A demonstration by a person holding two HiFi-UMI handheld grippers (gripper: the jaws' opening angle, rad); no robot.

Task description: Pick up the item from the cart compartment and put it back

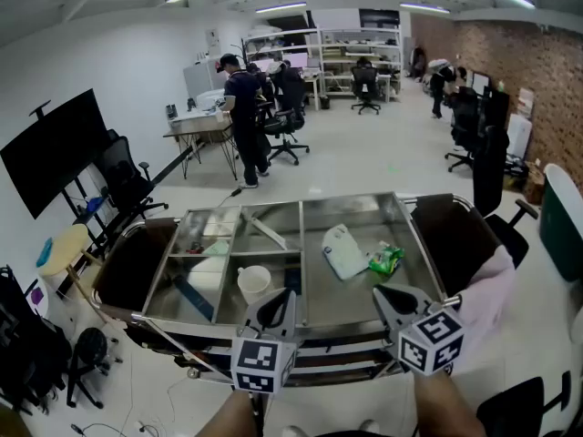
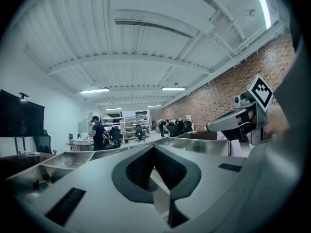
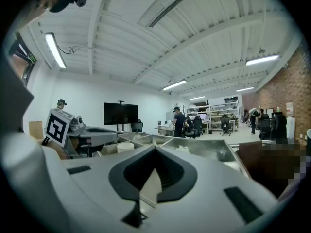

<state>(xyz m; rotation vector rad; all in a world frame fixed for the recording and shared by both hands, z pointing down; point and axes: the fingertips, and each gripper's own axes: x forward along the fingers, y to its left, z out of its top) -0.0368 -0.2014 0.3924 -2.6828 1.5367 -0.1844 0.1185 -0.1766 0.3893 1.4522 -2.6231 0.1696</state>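
Observation:
A steel cart (image 1: 301, 201) with several compartments stands below me. The large right compartment holds a flat white pouch (image 1: 344, 251) and a small green packet (image 1: 386, 260). A white paper cup (image 1: 254, 283) stands in a middle-left compartment, and it also shows in the right gripper view as the cup (image 3: 125, 147). My left gripper (image 1: 277, 308) hovers at the cart's near edge, just right of the cup, shut and empty, its tips meeting in its own view (image 2: 154, 148). My right gripper (image 1: 392, 296) hangs over the near right corner, below the green packet, jaws shut on nothing (image 3: 155, 148).
The left compartments hold a blue strip (image 1: 195, 295) and small odd items. Dark bags hang at both cart ends (image 1: 455, 235). Office chairs (image 1: 123, 180), a black screen (image 1: 55, 148), desks and standing people (image 1: 244, 121) fill the room beyond.

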